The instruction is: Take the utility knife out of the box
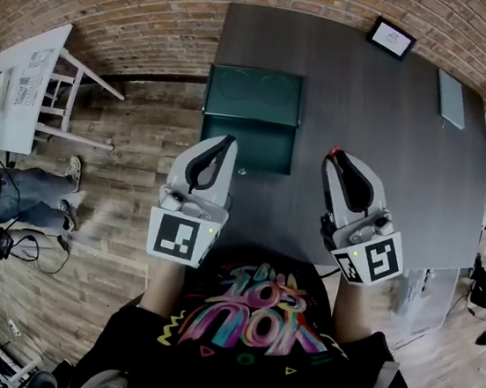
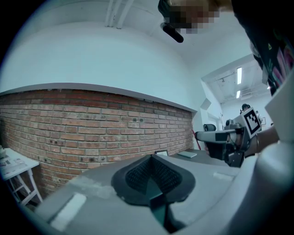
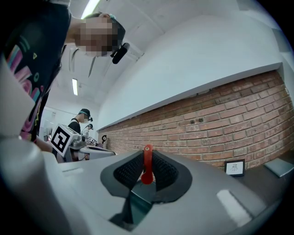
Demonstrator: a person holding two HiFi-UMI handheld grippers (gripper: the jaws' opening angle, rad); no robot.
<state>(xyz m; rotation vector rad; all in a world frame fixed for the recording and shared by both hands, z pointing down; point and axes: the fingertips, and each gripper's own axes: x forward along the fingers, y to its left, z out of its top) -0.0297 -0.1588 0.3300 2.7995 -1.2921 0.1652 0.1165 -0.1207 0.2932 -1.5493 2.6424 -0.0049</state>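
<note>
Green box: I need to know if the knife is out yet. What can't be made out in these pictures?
1. Green box interior: head view, dark and too small to show contents; neither gripper view shows it.
2. Red piece in the right gripper tongs: only a thin edge shows, the tongs hide the rest, so knife or not is unclear.
3. Framed picture: print too small.

utility knife point(image 3: 146, 169): only a thin red edge shows between the right gripper point(image 3: 147, 156) fingers, rest buried in the pads. box point(image 1: 253, 101) interior too dark to tell. its near-left corner sits behind the left gripper point(image 1: 225, 142). framed card point(image 1: 391, 38) print too small to read.
</note>
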